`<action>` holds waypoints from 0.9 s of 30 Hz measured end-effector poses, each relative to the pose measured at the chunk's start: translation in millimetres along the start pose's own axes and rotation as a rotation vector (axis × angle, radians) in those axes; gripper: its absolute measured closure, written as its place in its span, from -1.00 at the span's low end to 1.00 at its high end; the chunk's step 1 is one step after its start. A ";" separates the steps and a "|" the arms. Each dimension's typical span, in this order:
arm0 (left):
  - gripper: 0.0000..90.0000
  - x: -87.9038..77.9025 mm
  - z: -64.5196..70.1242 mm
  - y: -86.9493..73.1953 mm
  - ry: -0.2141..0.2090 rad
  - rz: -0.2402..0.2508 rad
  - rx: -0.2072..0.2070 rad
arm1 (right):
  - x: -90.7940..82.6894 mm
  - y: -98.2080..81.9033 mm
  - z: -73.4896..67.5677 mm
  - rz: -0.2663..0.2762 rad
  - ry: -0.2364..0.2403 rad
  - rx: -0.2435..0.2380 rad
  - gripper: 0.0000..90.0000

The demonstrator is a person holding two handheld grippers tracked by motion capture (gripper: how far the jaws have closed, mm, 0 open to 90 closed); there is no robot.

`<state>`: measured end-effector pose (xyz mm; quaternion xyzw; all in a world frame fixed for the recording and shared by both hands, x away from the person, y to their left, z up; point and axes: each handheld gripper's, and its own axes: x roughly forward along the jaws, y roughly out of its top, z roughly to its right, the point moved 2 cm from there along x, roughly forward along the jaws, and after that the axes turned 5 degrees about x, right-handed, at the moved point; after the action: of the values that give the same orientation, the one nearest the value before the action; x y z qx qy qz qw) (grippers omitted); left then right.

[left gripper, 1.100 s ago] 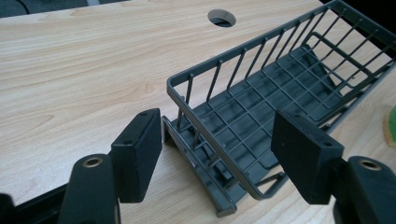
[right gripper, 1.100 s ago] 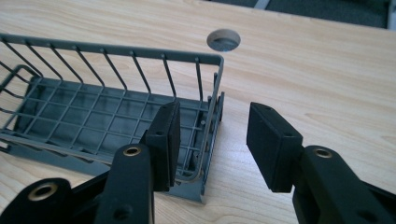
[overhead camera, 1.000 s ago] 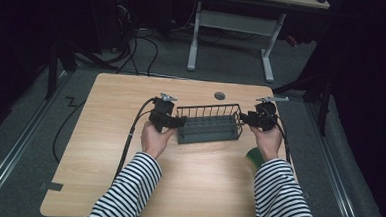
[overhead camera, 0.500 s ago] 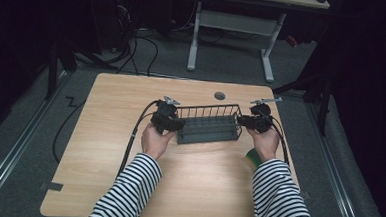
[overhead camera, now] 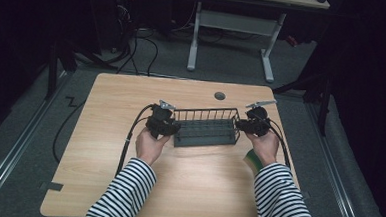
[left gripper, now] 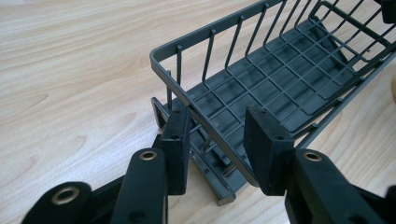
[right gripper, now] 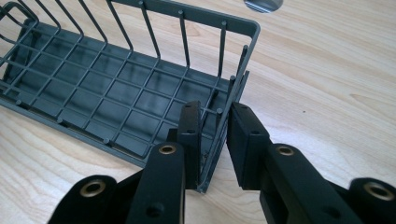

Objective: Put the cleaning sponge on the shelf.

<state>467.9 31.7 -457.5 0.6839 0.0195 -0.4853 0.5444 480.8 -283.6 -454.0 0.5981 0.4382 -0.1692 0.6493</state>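
From the high view, a long, dark grey wire basket [overhead camera: 206, 126] sits near the middle of my light wooden table [overhead camera: 106, 104], its long sides running left to right. My left gripper [overhead camera: 172, 128] meets its left end and my right gripper [overhead camera: 237, 125] its right end; my striped sleeves [overhead camera: 121, 195] come up from the bottom edge. In the left gripper view, my two black jaws have just been closing and now pinch the basket's short end wall [left gripper: 205, 126], one pad outside, one inside over the grid floor. The rim is a flat rounded band; thin upright rods join it to a lattice base, all with a smooth matte coating. In the right gripper view, my jaws have likewise just been closing and now clamp the opposite end wall [right gripper: 224, 130] close to a corner, where the rods stand thickest. I judge the basket light and stiff, empty, yet long enough to tip if one end rises first. The coating looks slick, so gripping rim and rods together at both ends seems safest.
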 end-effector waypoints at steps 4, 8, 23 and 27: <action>0.38 -8.9 0.9 -9.3 -0.012 0.009 -0.020 | -1.7 -3.7 -7.1 0.000 0.016 -0.001 0.69; 0.37 -15.3 2.1 -15.3 -0.025 0.010 -0.024 | -4.8 -9.8 -12.5 0.004 0.039 0.016 0.69; 0.36 -46.2 11.5 -46.0 -0.046 0.025 -0.053 | -16.6 -29.4 -34.6 0.003 0.103 -0.010 0.68; 0.36 -54.1 15.7 -55.0 -0.049 0.041 -0.055 | -19.0 -33.3 -38.3 0.005 0.116 -0.017 0.68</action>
<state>398.7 69.2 -459.4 0.6568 0.0055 -0.4901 0.5730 431.4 -261.6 -456.5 0.6024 0.4750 -0.1289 0.6284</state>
